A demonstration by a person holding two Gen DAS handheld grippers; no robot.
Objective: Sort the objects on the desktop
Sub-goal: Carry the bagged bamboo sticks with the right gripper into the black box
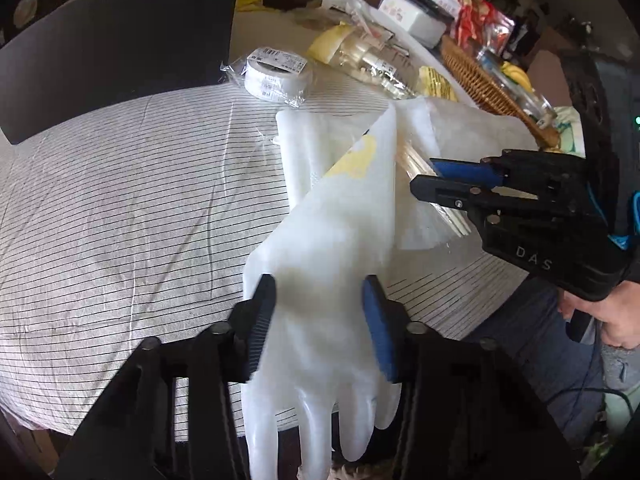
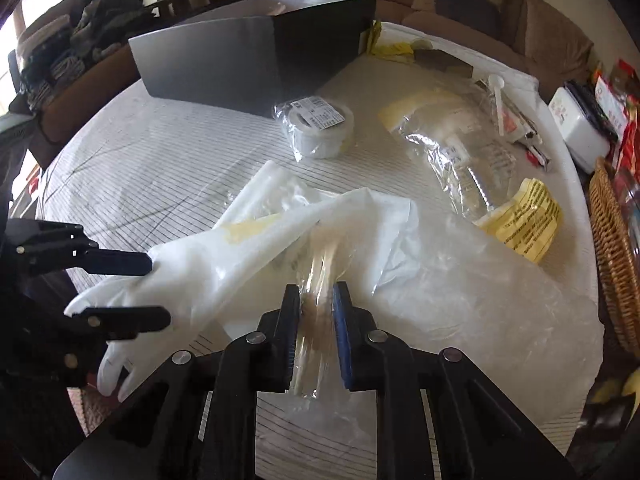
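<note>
A white rubber glove [image 1: 332, 240] lies across the striped tablecloth, its fingers hanging over the near table edge. My left gripper [image 1: 320, 320] is shut on its palm, one pad against each side; the right wrist view shows that left gripper [image 2: 160, 290] at the left on the glove [image 2: 224, 264]. My right gripper [image 2: 316, 312] is shut on a clear packet of thin wooden sticks [image 2: 320, 272] that rests over the glove's cuff. In the left wrist view the right gripper [image 1: 424, 178] comes in from the right onto the packet of sticks [image 1: 414, 158].
A black box [image 2: 256, 60] stands at the back. A wrapped tape roll [image 2: 316, 128] lies before it. Clear bags with yellow labels [image 2: 520, 220] and a crumpled plastic sheet [image 2: 480, 292] cover the right side. A wicker basket [image 2: 616, 248] sits at the right edge. A second white cuff [image 1: 304, 140] lies underneath.
</note>
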